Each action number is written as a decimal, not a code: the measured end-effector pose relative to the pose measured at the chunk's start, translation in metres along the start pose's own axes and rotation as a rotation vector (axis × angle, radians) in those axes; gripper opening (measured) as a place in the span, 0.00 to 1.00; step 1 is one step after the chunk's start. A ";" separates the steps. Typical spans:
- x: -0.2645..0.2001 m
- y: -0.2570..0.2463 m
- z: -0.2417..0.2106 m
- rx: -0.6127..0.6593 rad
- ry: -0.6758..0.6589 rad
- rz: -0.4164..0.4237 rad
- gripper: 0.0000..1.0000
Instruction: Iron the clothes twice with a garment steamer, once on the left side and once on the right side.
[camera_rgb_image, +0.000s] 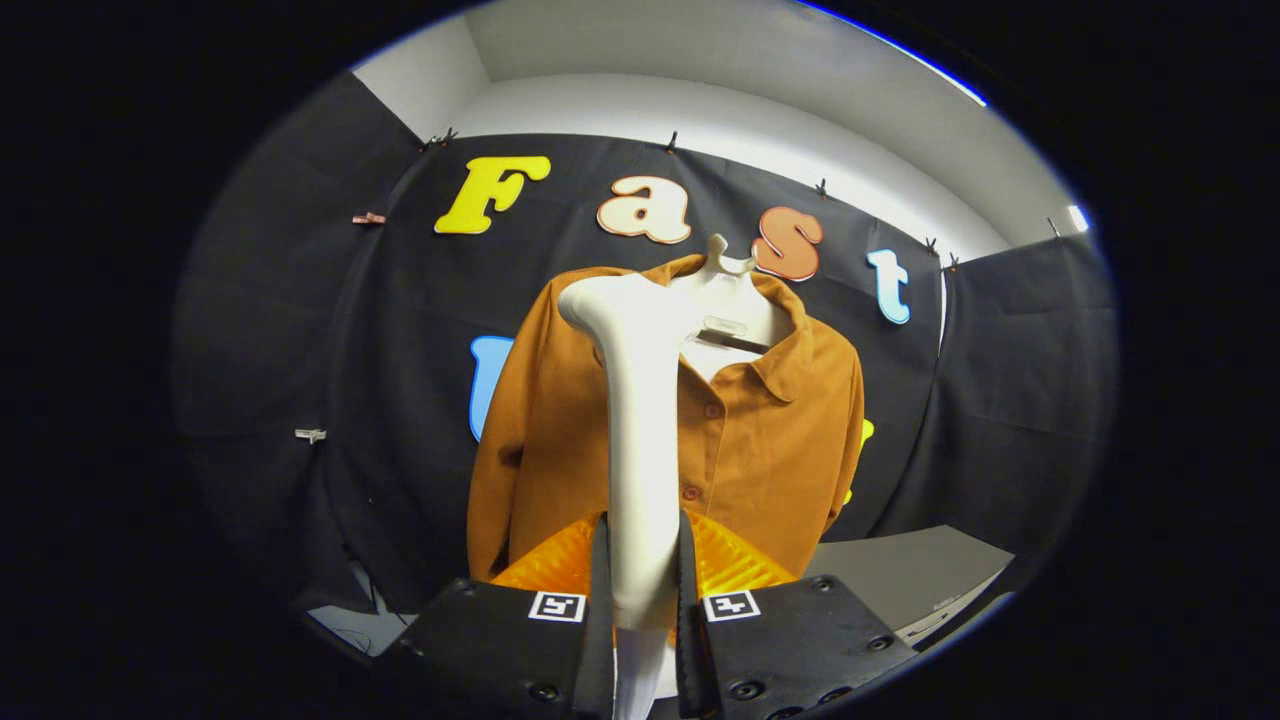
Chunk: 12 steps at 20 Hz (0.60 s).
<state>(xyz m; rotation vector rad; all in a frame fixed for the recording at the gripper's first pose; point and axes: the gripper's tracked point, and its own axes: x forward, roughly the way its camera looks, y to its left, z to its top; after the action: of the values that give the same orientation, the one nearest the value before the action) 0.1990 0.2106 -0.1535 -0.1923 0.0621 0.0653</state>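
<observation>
Rust-orange shirt: a collared, buttoned, suede-like shirt (760, 430) hangs on a white hanger (722, 262) against the booth wall, beyond the fingers.
Steamer: the white plastic garment steamer (640, 430) stands upright, its head near the collar.
Gripper: the gripper (642, 590) is closed on the steamer's handle, both fingers pressing.
Contact: head probably just off the cloth.
Advice: draw it steadily down one side of the placket, head flat.

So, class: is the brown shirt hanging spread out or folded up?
Hanging spread out. The brown shirt hangs on a hanger, buttoned front facing the fingers, which grip the white steamer.
</observation>
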 end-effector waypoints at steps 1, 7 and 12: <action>0.005 0.003 -0.006 -0.015 0.011 -0.002 0.28; 0.023 0.012 -0.047 -0.063 0.063 -0.013 0.28; 0.031 0.014 -0.075 -0.076 0.109 -0.002 0.28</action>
<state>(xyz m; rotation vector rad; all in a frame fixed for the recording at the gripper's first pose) 0.2250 0.2114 -0.2313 -0.2717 0.1678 0.0552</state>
